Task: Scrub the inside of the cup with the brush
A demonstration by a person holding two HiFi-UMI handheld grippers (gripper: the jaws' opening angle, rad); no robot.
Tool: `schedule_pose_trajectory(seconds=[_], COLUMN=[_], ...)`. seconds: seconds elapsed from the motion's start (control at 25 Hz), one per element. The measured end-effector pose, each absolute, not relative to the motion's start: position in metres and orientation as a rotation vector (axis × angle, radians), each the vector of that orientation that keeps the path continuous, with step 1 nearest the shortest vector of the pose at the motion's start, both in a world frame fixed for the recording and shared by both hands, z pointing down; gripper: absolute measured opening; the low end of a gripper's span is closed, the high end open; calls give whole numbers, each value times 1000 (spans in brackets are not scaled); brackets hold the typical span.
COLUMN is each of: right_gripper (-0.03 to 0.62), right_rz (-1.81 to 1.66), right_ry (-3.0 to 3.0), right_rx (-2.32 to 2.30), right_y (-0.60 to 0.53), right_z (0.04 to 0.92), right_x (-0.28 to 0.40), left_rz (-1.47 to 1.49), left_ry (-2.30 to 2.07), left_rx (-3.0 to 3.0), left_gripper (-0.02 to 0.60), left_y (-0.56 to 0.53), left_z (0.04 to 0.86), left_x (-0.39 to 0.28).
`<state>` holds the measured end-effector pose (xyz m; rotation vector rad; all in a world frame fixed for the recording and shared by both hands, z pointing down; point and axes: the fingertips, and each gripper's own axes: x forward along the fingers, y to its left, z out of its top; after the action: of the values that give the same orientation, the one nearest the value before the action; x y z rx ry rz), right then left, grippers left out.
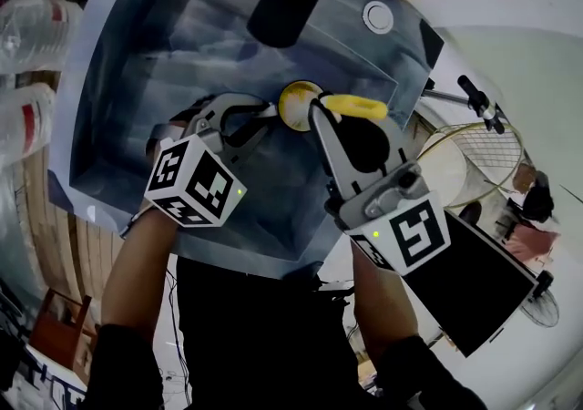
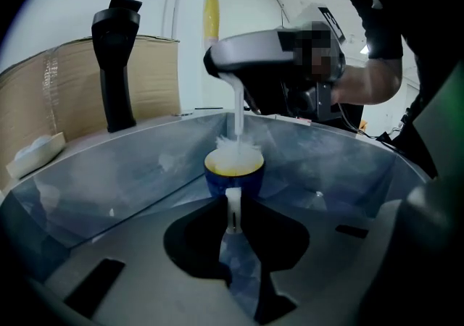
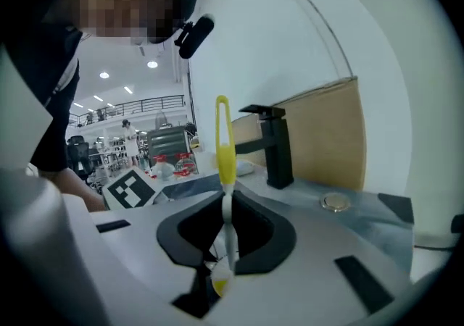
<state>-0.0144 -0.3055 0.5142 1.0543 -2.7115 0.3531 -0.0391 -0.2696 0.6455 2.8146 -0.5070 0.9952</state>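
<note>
A cup (image 2: 233, 171), blue outside and yellow inside, stands upright in the sink (image 2: 130, 172). My left gripper (image 2: 233, 206) is shut on the cup's white handle (image 2: 233, 210). In the head view the cup (image 1: 297, 104) lies between the two grippers, with the left gripper (image 1: 270, 113) on its left. My right gripper (image 3: 226, 210) is shut on the white stem of a brush (image 3: 223, 138) with a yellow looped handle. The brush stem (image 2: 238, 111) drops straight from the right gripper (image 1: 339, 122) into the cup. White bristles (image 2: 233, 145) show at the rim.
A black faucet (image 2: 116, 64) stands at the sink's back edge, also seen as the faucet (image 3: 272, 147). A round drain knob (image 3: 334, 203) sits on the deck. Cardboard (image 2: 65, 93) lines the wall behind. A wire fan guard (image 1: 474, 158) stands right of the sink.
</note>
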Motion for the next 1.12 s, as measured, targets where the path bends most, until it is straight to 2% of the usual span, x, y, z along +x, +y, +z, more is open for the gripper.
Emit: schedule_pose_trajectory(seconds=[0.2, 0.48, 0.76, 0.88, 1.12], right_gripper=[44, 44, 44, 44, 46], right_rz=[352, 24, 104, 125, 45], right_ry=[-2678, -2733, -2661, -2664, -2682], right_rx=[990, 1133, 1090, 1080, 1148], right_y=[-311, -314, -314, -313, -303], right_z=[523, 445, 512, 516, 449], right_x=[-23, 10, -5, -10, 28], left_rz=[993, 995, 995, 995, 985], left_ry=[-507, -502, -501, -502, -500], left_rx=[2816, 2812, 2815, 2814, 2805], left_gripper=[71, 71, 70, 70, 69], left_y=[-270, -269, -269, -269, -269], left_z=[645, 645, 645, 646, 645], left_x=[-40, -39, -40, -41, -40])
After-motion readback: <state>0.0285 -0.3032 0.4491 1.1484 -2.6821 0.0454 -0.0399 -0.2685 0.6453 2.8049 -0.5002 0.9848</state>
